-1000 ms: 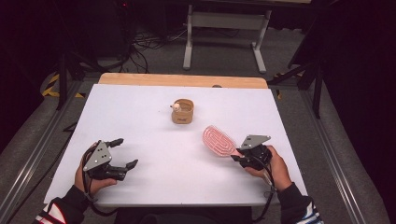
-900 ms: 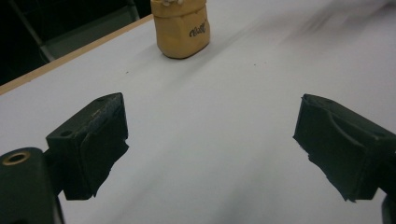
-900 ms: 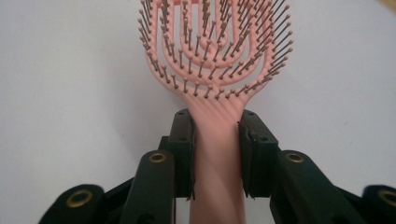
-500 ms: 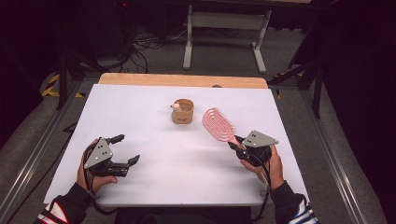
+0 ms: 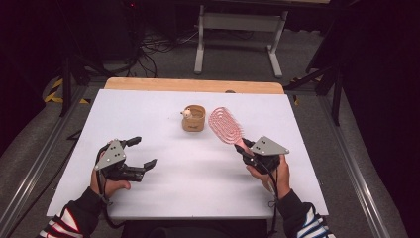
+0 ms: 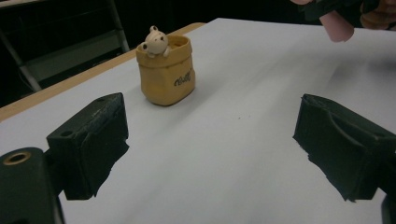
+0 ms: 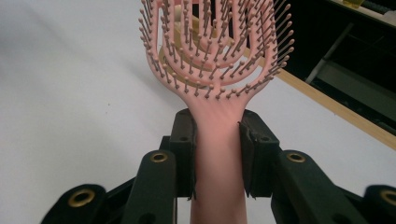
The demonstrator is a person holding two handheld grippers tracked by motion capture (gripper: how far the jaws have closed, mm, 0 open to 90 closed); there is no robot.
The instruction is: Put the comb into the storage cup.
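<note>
A pink vented hairbrush is lifted off the white table, its head pointing up and toward the far side. My right gripper is shut on its handle, both pads pressed against it. A small tan pouch-shaped holder with a little bear figure on its rim stands near the table's middle back, just left of the brush head. My left gripper hovers at the front left with its jaws wide open and nothing between them; the holder stands beyond them.
The white sheet covers the table, with a wooden strip along its far edge. Beyond it a metal stand and cables lie on the dark floor. The person's striped sleeves come in at the bottom.
The right gripper has raised the brush off the table and swung its head up toward the holder. The left gripper has lifted slightly and shifted a little.
</note>
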